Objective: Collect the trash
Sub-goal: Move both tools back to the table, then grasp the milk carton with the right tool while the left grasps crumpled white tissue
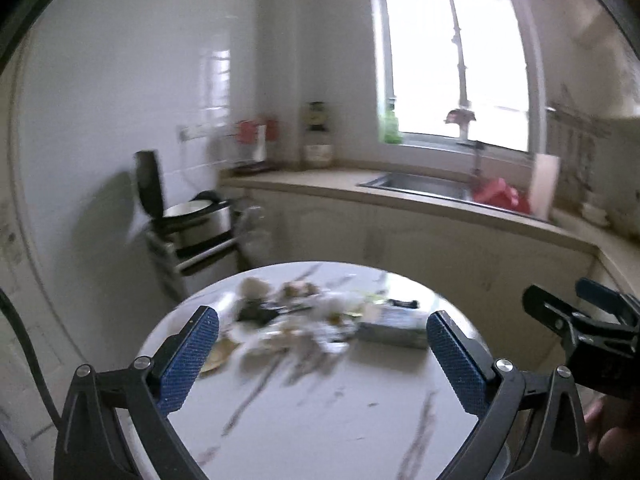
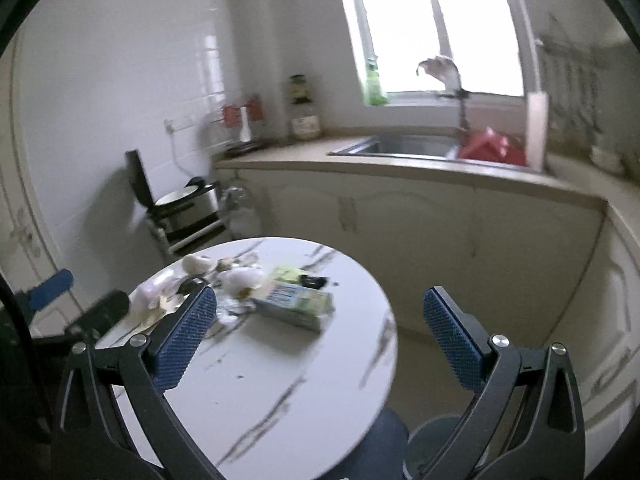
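Observation:
A round white marble-look table (image 1: 320, 420) carries a pile of trash (image 1: 296, 312) on its far side: crumpled tissues, peels and a dark wrapper, all blurred. A flat carton (image 1: 394, 328) lies to the right of the pile. My left gripper (image 1: 326, 344) hovers over the near half of the table, open and empty. My right gripper (image 2: 320, 332) also stands open with nothing between its fingers, above the table's (image 2: 280, 380) right part, short of the carton (image 2: 294, 304) and the trash pile (image 2: 208, 280). Each gripper shows at the edge of the other's view: right gripper (image 1: 580, 312), left gripper (image 2: 72, 304).
Behind the table runs a kitchen counter with a steel sink (image 1: 420, 184), a red bag (image 1: 500, 196) and a cutting board (image 1: 544, 184). A rice cooker (image 1: 192, 216) with its lid up stands on a rack at the left. Round blue-grey shapes (image 2: 432, 440) sit on the floor below the table's right edge.

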Demonstrator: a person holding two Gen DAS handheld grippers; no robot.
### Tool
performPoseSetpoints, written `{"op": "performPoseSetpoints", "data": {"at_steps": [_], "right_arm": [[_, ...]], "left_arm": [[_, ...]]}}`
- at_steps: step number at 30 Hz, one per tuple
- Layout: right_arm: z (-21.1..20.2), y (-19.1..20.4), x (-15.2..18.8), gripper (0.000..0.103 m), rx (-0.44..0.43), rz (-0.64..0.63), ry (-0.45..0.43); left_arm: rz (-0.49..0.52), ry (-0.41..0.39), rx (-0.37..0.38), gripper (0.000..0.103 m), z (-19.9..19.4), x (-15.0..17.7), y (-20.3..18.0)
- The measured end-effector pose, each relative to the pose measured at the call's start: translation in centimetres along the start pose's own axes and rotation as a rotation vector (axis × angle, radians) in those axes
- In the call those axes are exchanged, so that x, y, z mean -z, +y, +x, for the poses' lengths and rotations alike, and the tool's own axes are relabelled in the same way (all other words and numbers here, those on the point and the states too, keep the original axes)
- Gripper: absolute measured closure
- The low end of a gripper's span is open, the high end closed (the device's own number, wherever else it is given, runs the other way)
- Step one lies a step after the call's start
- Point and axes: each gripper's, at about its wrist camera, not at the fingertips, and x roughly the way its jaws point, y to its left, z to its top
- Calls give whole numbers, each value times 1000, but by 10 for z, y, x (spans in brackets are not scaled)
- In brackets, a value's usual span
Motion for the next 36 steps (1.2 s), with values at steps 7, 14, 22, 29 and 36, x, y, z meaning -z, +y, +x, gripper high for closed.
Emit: {"op": "performPoseSetpoints", "data": {"at_steps": [7, 14, 22, 29, 36], "right_arm": [[36, 25, 2, 0, -13, -49, 64], [91, 18, 16, 0, -11, -63, 188], [179, 0, 37, 0, -41, -75, 362], [238, -8, 42, 0, -91, -126, 454], [269, 6, 44, 2, -201, -274, 518]], "left_arm": [[-62, 59, -66, 1, -16, -7, 45], [-92, 203, -59, 1, 36, -7, 39], [-129, 346, -33, 1, 107, -13, 28], [-113, 405, -60, 1, 155, -30, 54], [-92, 436, -59, 1, 205, -32, 82]]}}
